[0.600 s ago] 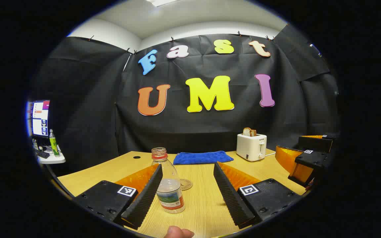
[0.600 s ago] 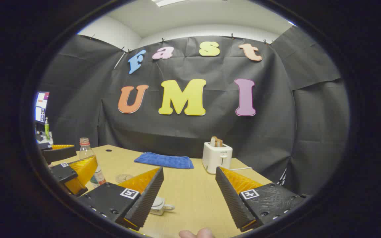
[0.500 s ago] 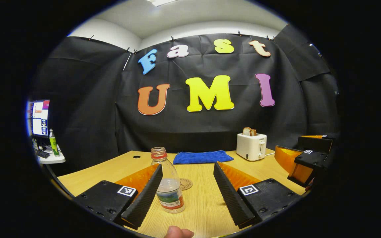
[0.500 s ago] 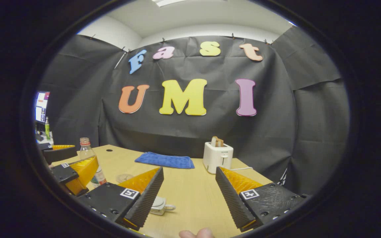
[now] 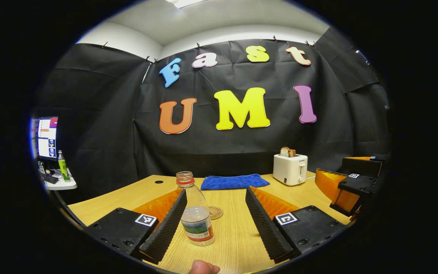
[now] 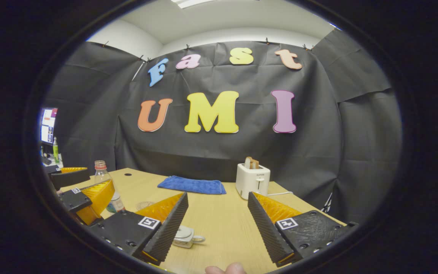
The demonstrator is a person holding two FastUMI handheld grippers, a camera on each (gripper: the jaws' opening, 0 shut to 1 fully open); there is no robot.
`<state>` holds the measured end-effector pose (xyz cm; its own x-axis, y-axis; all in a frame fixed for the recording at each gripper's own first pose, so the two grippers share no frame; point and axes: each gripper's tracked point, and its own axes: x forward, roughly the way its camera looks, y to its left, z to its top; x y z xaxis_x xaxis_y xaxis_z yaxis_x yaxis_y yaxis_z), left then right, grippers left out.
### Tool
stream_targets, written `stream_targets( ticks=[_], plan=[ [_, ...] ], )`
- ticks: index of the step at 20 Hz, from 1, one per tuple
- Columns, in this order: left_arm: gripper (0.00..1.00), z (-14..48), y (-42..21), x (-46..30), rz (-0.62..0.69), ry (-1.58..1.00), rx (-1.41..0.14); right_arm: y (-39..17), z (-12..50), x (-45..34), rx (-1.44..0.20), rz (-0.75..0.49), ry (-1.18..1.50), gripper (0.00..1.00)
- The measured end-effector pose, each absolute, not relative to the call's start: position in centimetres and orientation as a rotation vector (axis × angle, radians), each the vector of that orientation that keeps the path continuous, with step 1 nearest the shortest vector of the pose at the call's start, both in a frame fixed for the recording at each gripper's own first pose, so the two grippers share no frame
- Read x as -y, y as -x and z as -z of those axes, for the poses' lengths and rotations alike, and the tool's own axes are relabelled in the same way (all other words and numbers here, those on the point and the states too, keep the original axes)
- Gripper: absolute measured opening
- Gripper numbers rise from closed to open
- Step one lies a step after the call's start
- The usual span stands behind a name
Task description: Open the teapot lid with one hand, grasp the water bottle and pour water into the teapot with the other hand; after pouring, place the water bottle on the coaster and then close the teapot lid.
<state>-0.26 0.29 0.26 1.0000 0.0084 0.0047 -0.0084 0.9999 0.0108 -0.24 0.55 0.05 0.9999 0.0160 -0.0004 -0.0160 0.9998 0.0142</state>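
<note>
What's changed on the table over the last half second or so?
Very little. The right tool eased slightly forward, so the teapot shows a bit more beside its finger. Nothing was grasped or released. The left tool stays open around the water bottle; coaster, toaster and cloth unmoved.

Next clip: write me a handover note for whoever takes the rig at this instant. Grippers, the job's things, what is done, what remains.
Left gripper: jaws open, water bottle upright on the table between them, beside one finger, not gripped.
Right gripper: jaws open, holding nothing; teapot low between them, partly hidden behind one finger.
Coaster lies just beyond the bottle, bare.
Done: nothing yet; bottle is uncapped.
Left: lift the lid, grasp the bottle, pour, set it on the coaster, close the lid.
</note>
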Motion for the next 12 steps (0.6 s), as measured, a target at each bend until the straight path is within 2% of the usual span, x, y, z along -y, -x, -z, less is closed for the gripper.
stream_targets(
  ticks=[12],
  plan=[
    [0.97, -0.14, 0.11, -0.77, -0.018, -0.019, -0.007, 0.0, 0.84, -1.41, -0.022, -0.034, -0.011, 0.97]
  ],
)
